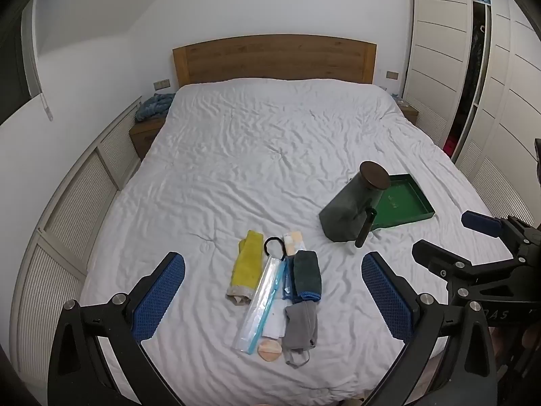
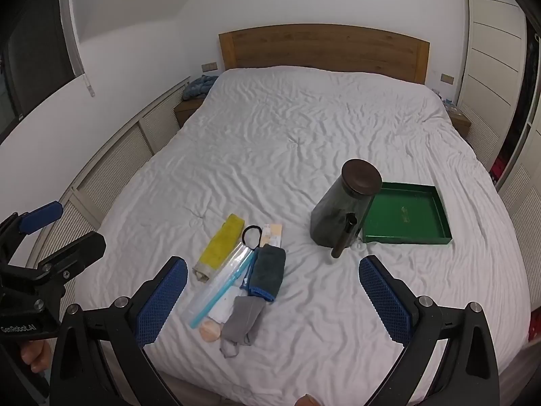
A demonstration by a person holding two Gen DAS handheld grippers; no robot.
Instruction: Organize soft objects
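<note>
A pile of small items lies on the white bed (image 1: 270,155): a yellow cloth (image 1: 246,264), a dark green towel with blue edge (image 1: 306,274), a grey cloth (image 1: 300,324), a clear zip bag (image 1: 263,301), a black hair tie (image 1: 273,245) and a round beige puff (image 1: 268,350). The same pile shows in the right wrist view, with the yellow cloth (image 2: 221,247) and green towel (image 2: 267,269). My left gripper (image 1: 274,299) is open above the pile. My right gripper (image 2: 274,299) is open and empty, just right of the pile.
A dark green bag with a round lid (image 1: 351,206) leans on a green tray (image 1: 402,203) at the bed's right. A wooden headboard (image 1: 274,57) is at the back, wardrobes (image 1: 439,67) on the right, a nightstand with blue fabric (image 1: 154,105) on the left.
</note>
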